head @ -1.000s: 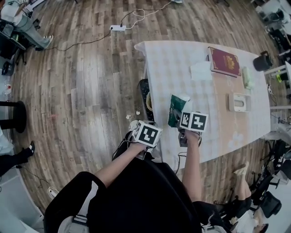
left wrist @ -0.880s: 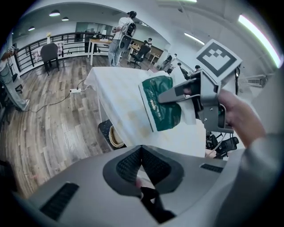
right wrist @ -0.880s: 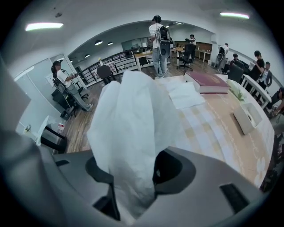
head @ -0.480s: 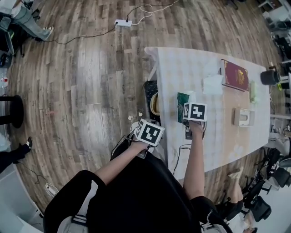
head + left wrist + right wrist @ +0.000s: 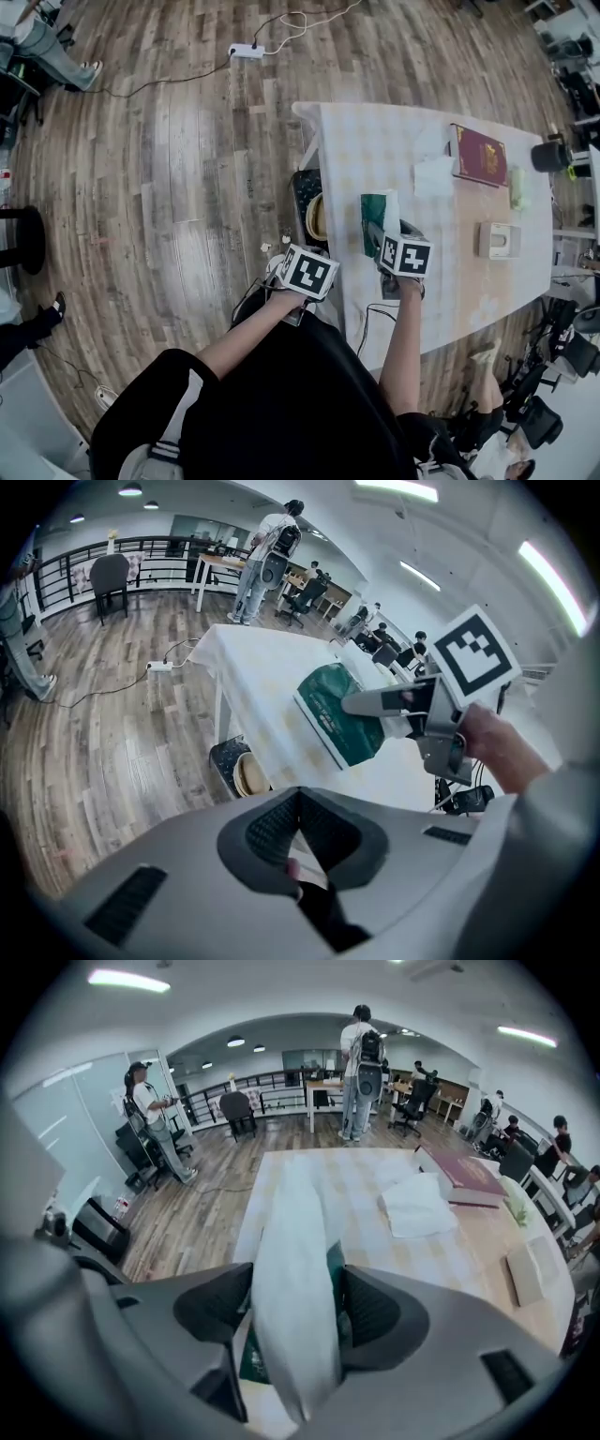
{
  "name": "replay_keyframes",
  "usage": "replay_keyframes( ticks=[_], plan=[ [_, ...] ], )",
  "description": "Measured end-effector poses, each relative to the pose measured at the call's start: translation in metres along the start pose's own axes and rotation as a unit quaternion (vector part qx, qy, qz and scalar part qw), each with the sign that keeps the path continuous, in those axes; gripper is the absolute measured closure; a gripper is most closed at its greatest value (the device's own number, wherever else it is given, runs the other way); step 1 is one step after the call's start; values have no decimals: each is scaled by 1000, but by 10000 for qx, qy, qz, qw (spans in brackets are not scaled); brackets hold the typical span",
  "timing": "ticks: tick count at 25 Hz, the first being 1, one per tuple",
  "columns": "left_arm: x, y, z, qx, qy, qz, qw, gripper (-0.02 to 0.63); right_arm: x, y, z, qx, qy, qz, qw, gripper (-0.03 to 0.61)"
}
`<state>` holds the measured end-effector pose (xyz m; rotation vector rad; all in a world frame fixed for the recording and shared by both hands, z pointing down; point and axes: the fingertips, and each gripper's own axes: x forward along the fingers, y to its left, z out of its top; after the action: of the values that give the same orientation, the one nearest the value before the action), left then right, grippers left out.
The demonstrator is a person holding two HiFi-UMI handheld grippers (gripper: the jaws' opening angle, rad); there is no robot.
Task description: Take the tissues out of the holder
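A green tissue pack (image 5: 372, 211) (image 5: 337, 719) sits near the table's left edge, and a white tissue (image 5: 391, 200) (image 5: 291, 1279) sticks up out of it. My right gripper (image 5: 389, 228) (image 5: 295, 1302) reaches over the pack. Its jaws have just been opening, and the tissue and the pack's edge (image 5: 246, 1358) stand loosely between them. One right finger (image 5: 370, 702) lies across the pack in the left gripper view. My left gripper (image 5: 300, 272) (image 5: 300, 841) hangs off the table's left side, and its pads meet with nothing clearly held.
Farther along the white-clothed table (image 5: 450, 281) lie a red book (image 5: 480, 155) (image 5: 469, 1174), a folded white sheet (image 5: 434, 175) (image 5: 417, 1206) and a white box-shaped holder (image 5: 497, 241) (image 5: 527, 1274). A dark bin (image 5: 309, 211) (image 5: 239, 766) stands under the table's left edge. People (image 5: 359, 1072) stand in the background.
The right gripper's marker cube has rolled a little, and its fingers now stand wider around the pack. The pack looks lower and flatter than before. The left gripper stays beside the table's edge.
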<state>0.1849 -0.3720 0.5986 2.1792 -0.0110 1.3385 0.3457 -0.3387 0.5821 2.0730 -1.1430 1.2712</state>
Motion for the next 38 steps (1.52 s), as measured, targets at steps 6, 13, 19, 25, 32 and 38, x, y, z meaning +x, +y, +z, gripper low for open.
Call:
replay_keyframes(
  ticks=[6, 13, 19, 25, 32, 38],
  plan=[
    [-5, -9, 1, 237, -26, 142, 9996, 612, -51, 9, 4, 342, -807, 282, 9957, 279],
    [-5, -41, -10, 448, -136, 111, 9988, 614, -119, 3, -32, 1211, -1567, 323, 9797, 421],
    [-2, -78, -24, 692, -216, 33, 9974, 614, -135, 5, -93, 1857, -1283, 433, 9732, 565],
    [-4, -106, -52, 902, -173, 111, 9957, 614, -133, 5, -150, 1794, -602, 59, 9819, 565],
    [-6, -119, -88, 848, -121, 230, 9961, 614, -139, 28, -173, 1418, -363, 204, 9890, 566],
    [-10, -122, -121, 588, -203, 403, 9972, 614, -143, 44, -195, 1144, -285, 352, 9924, 566]
  ],
)
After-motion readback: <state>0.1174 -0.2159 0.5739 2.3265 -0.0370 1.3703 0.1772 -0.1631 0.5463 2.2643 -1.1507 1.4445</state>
